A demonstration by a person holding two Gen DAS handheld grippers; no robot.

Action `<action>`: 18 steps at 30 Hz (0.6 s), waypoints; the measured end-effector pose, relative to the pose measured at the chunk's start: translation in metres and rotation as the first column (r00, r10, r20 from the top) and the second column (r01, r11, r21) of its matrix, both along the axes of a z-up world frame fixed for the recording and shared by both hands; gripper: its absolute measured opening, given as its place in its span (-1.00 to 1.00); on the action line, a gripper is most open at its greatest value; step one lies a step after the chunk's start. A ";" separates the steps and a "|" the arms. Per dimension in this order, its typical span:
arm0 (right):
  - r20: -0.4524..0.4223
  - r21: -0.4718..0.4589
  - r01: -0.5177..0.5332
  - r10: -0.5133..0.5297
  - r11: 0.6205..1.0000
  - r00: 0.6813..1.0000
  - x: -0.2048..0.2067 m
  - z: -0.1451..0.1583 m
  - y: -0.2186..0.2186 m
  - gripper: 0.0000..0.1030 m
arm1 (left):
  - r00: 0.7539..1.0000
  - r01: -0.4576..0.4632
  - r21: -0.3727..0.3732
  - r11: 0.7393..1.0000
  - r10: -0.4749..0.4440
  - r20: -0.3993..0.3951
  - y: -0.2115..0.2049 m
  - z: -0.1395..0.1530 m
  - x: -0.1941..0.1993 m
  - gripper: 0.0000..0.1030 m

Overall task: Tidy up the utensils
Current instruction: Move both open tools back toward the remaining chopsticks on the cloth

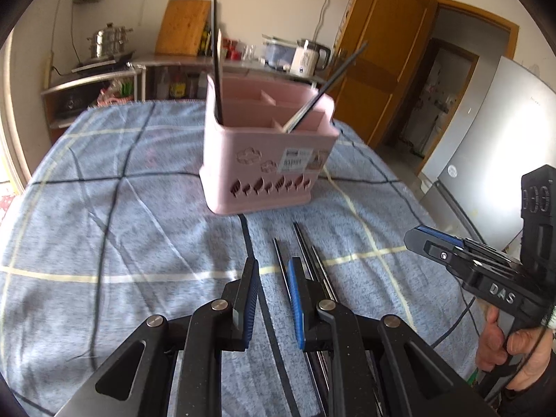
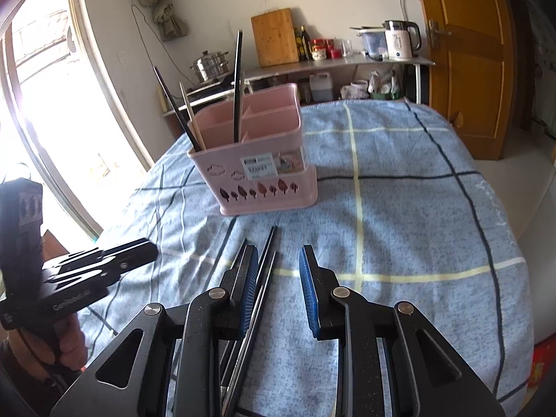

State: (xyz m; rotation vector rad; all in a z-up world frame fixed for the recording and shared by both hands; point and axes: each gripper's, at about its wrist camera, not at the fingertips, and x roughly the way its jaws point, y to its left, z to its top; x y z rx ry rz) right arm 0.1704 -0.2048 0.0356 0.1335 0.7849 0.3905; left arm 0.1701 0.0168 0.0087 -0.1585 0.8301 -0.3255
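Okay, a pink holder (image 1: 267,160) stands upright on a blue checked cloth (image 1: 121,243), well ahead of both grippers, with its labelled side facing the cameras. It has several compartments. In the left wrist view one dark chopstick (image 1: 216,59) stands nearly upright in the near left corner compartment, and another (image 1: 326,87) leans out to the right from a compartment on the right side. In the right wrist view the holder (image 2: 257,170) shows a dark stick and a pale stick (image 2: 190,118) leaning left out of the near left corner, plus one dark stick (image 2: 237,87) upright further back. A loose bunch of dark chopsticks (image 1: 302,253) lies flat on the cloth in front of the holder, pointing roughly at it. The left gripper (image 1: 274,267) hangs over the cloth with its jaws narrow and nothing between them; the loose sticks run just to the right of and under its right finger. The right gripper (image 2: 279,253) has jaws moderately apart, nothing clamped; the loose chopsticks (image 2: 267,260) lie just beside its left finger, partly hidden under it. Whether either gripper touches the sticks I cannot tell. A hand (image 1: 514,351) holds the right gripper's handle at the edge of the left view. Behind are a shelf (image 2: 340,64) with a kettle (image 2: 401,40), a cutting board (image 2: 274,36), a pot (image 2: 210,66) and a wooden door (image 2: 465,59).
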 end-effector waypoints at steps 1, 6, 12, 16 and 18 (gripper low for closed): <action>-0.007 -0.001 -0.002 0.002 1.000 1.000 0.001 -0.003 0.001 -0.50 | 1.000 0.006 -0.001 1.000 -0.006 -0.011 -0.003 -0.004 0.004 -0.67; -0.041 0.000 -0.001 0.001 1.000 0.999 0.008 -0.017 -0.001 -0.50 | 0.997 0.029 0.017 0.999 -0.028 -0.067 -0.019 -0.027 0.028 -0.67; -0.066 0.004 0.000 0.000 1.000 0.998 0.013 -0.026 -0.004 -0.50 | 0.994 0.043 0.052 0.998 -0.037 -0.100 -0.036 -0.045 0.050 -0.67; -0.079 0.005 -0.002 0.003 1.000 0.997 0.017 -0.031 -0.003 -0.50 | 0.993 0.048 0.078 0.996 -0.039 -0.113 -0.044 -0.056 0.059 -0.67; -0.084 0.005 -0.005 0.005 1.000 0.996 0.019 -0.033 -0.002 -0.50 | 0.992 0.048 0.093 0.995 -0.037 -0.123 -0.046 -0.061 0.061 -0.67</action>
